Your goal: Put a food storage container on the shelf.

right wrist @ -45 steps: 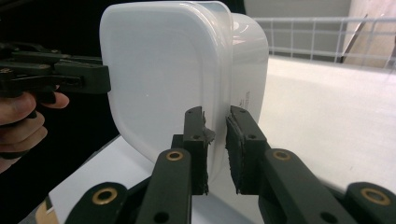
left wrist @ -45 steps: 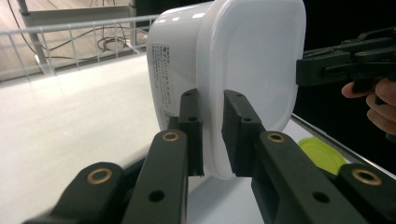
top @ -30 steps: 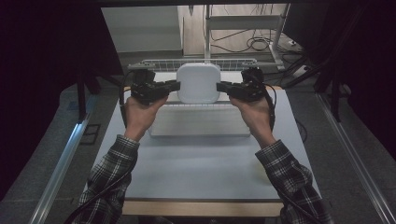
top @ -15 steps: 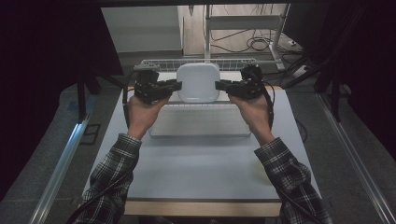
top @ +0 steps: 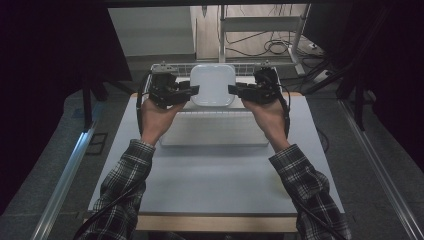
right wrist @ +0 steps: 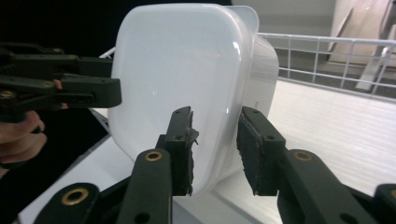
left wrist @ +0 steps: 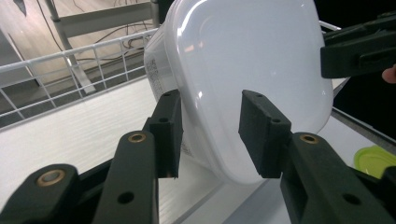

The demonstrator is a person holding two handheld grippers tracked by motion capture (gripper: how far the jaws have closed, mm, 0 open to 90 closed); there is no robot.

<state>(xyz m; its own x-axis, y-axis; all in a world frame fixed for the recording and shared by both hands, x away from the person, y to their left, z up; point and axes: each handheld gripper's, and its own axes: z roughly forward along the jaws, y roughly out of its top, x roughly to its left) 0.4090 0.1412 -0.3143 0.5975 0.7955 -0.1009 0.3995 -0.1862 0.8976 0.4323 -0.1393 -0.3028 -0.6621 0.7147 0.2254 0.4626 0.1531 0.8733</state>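
Slightly farther toward the far edge of the counter (top: 210, 190) than a second ago: white plastic container (top: 212, 85), carried between the two tools, both hands advanced with it. Held above the far middle of the counter, flat bottom turned up toward the high camera, open mouth facing down or away; which of the two cannot be told. Rounded-square outline, so no clear long axis. Left hand-held gripper (top: 192, 91) at the container's left edge, right hand-held gripper (top: 231, 90) at its right edge, pointing at each other across it. From the left gripper view, jaws of left hand-held gripper (left wrist: 210, 135) apart yet straddling the container (left wrist: 243, 79) wall, pads close on either side; firm clamping cannot be told. Same from the right gripper view: right hand-held gripper (right wrist: 215, 149) astride the container (right wrist: 187, 84) wall, pads not plainly pressed. Just beyond, along the far edge, white wire basket (top: 165, 67). Below the container, flat on the counter, white tray (top: 215, 132). Near the right side, low in the left gripper view, a yellow-green lid (left wrist: 373, 161).
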